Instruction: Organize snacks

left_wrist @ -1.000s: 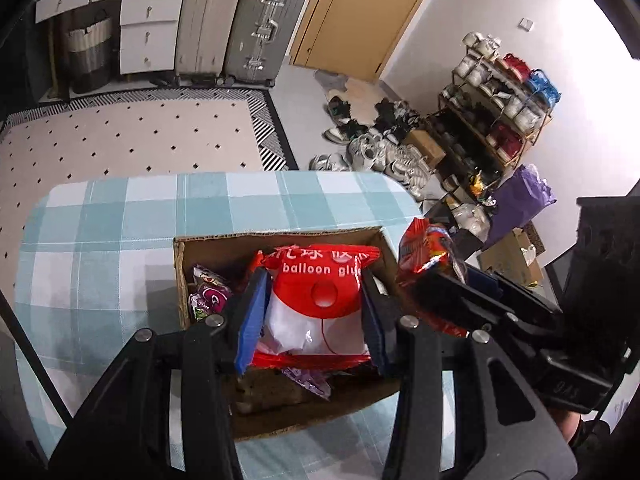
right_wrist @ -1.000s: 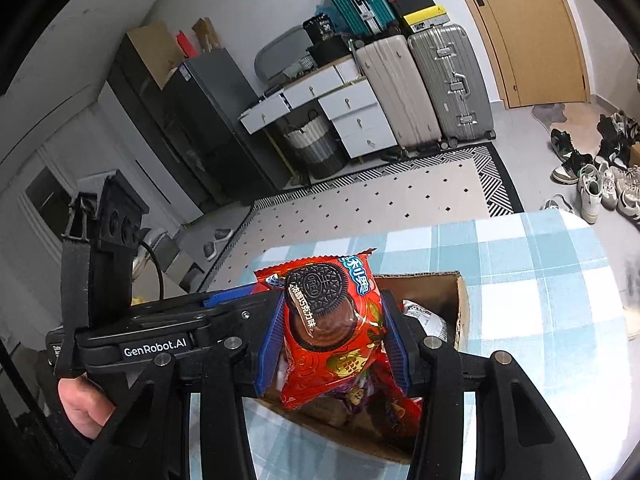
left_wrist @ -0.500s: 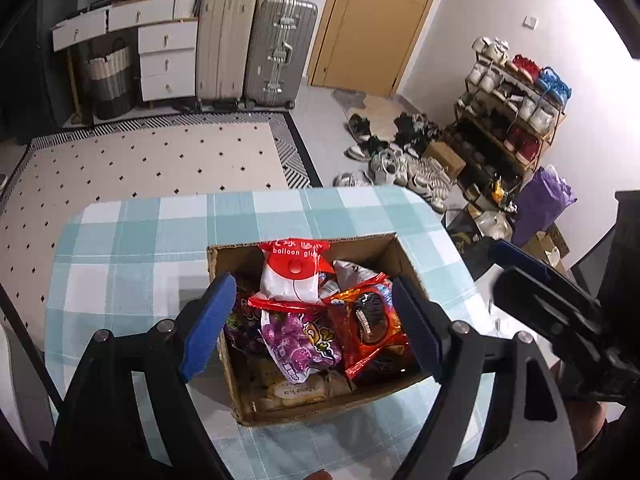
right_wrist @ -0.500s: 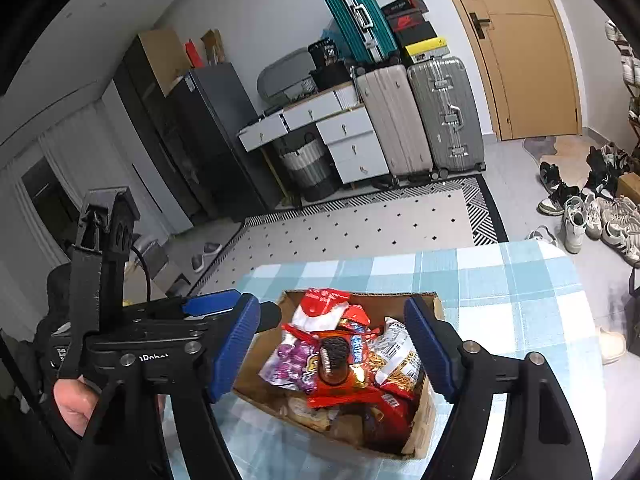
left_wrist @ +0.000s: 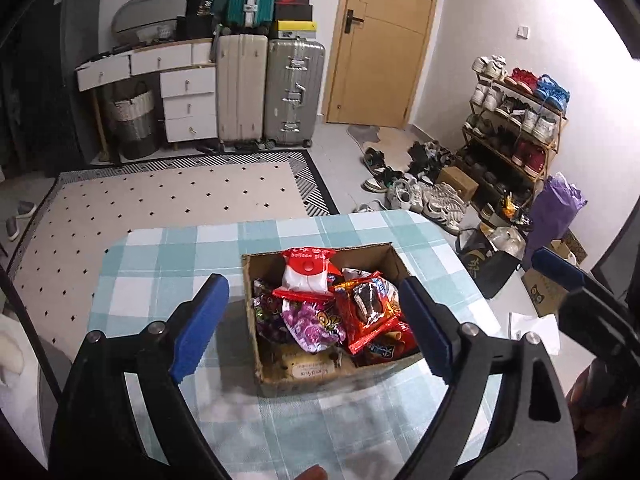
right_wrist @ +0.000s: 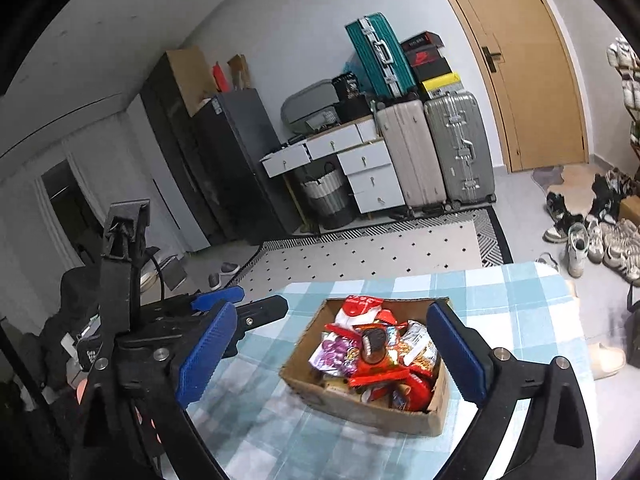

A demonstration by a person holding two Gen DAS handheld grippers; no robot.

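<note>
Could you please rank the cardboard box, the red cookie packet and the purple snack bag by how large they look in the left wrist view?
1. Cardboard box, clearly largest; it holds the other two.
2. and 3. Red cookie packet and purple snack bag look about alike; both are partly covered, so I won't rank them.

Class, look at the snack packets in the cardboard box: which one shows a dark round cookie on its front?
The red packet lying on top toward the box's right side; the white-and-red packet behind it and the purple packet beside it show no cookie.
</note>
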